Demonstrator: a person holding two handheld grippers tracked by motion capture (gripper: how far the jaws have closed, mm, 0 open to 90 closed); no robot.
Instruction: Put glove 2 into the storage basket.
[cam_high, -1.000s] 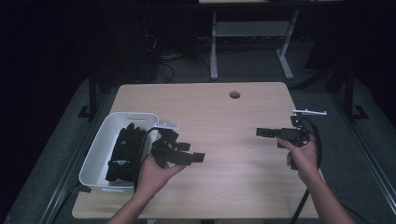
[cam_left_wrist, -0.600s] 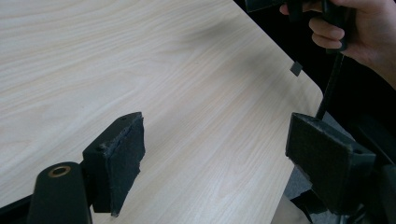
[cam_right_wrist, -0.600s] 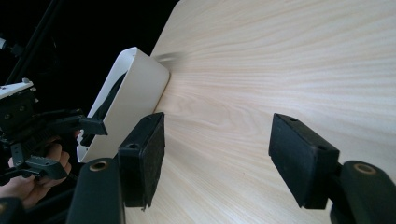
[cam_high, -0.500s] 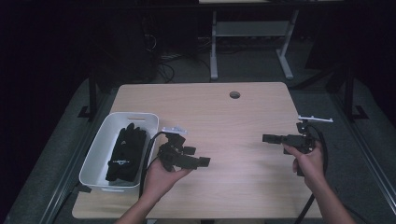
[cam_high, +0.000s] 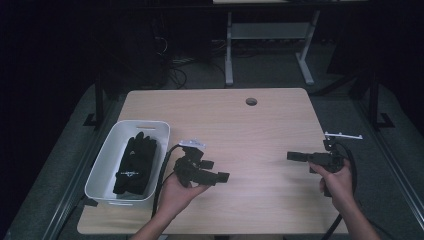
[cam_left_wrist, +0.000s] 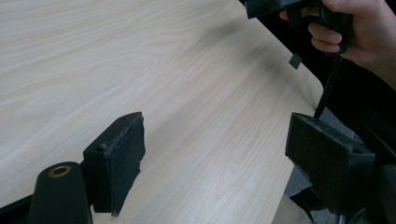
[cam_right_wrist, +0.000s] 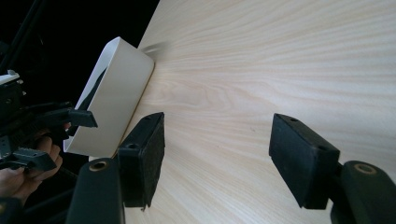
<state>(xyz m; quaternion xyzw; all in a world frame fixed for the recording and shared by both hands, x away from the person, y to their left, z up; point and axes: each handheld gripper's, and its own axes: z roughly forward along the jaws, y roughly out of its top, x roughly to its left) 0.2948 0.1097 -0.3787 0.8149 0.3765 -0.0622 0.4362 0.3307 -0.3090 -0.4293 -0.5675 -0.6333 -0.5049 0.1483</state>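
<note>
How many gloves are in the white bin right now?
2, as far as I can tell: black gloves lying side by side along the white bin at the table's left edge. They overlap, so another could be hidden underneath.

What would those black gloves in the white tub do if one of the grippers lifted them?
The black gloves lie limp and flattened in the white tub, so they would probably droop and fold. Being soft fabric, they look light and unlikely to break. Stacked together, one may slide off or snag the other.
</note>
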